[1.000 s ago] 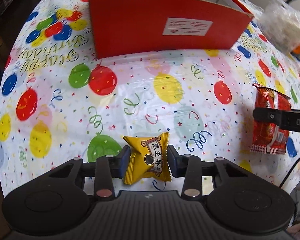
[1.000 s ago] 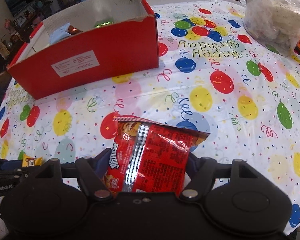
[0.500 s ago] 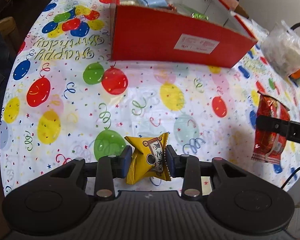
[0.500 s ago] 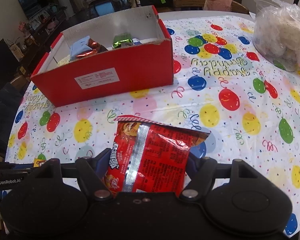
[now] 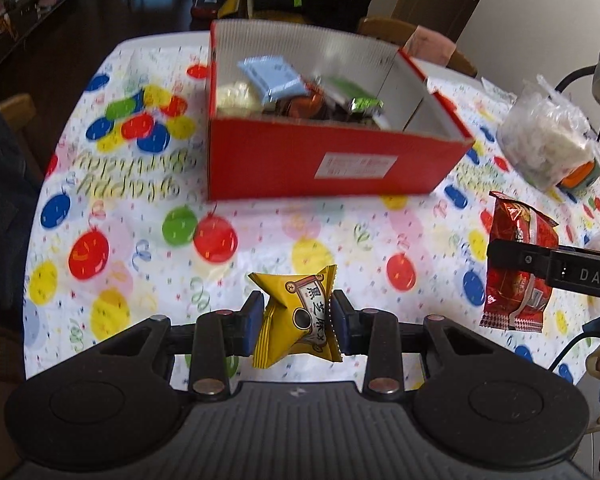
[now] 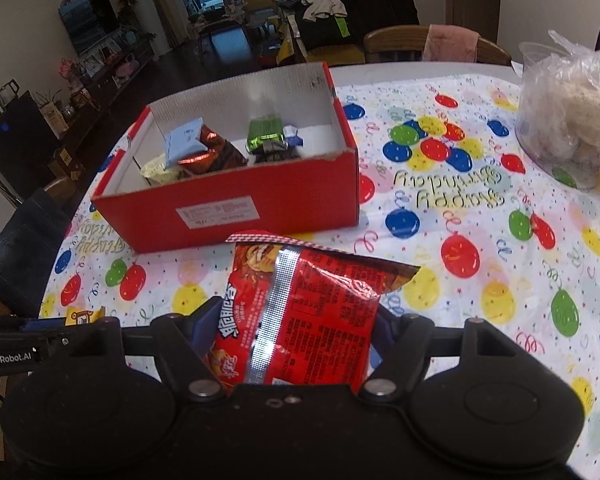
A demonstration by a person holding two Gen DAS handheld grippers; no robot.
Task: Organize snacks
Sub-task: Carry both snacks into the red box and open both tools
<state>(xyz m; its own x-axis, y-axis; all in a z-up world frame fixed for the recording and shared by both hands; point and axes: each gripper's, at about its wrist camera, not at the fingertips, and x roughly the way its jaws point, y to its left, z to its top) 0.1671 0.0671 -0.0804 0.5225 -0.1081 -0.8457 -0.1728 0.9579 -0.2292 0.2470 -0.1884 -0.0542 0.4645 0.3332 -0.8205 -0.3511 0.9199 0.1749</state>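
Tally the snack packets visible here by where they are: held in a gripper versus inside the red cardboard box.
Held in grippers: 2, yellow sesame candy packet and red foil snack bag
Inside the red cardboard box: at least 5; pile overlaps
Total: at least 7

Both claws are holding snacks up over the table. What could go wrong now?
The left claw pinches only the small yellow packet's sides, so it might slip out. The right claw's red bag is wide and could snag the red box's front wall. Dropped together, they might land on the snacks already inside.
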